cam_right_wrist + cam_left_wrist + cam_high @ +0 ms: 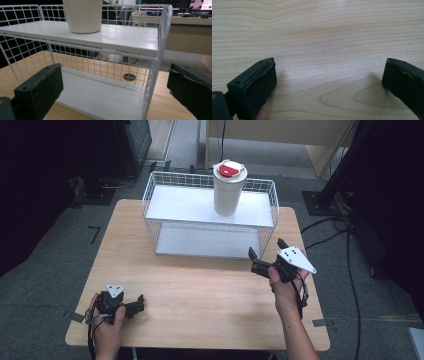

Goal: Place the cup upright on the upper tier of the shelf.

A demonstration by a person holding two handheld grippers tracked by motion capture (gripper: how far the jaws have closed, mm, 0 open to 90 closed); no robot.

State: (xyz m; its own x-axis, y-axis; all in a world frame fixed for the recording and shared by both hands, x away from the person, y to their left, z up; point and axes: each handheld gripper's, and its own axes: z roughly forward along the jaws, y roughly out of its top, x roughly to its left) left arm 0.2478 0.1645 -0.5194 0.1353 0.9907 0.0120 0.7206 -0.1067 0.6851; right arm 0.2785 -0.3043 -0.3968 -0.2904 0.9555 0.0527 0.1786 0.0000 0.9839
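A white tumbler [229, 189] with a red-and-white lid stands upright on the top shelf of a white wire rack [165, 205] at the back of the wooden table [190, 290]. In the right gripper view the tumbler's body [82, 15] rises from the top shelf, and the rack's corner post [163, 37] stands between the jaws. My right gripper [267, 249] is open, held just off the rack's front right corner and empty. My left gripper [141, 302] is open too, low over bare wood near the front left; its own view shows table grain [329, 50] between the jaws.
The rack's lower shelf [207, 241] is bare. Cables [335, 227] lie on the grey floor to the right of the table. Dark stands and furniture flank both sides. Bare wood stretches between my two hands.
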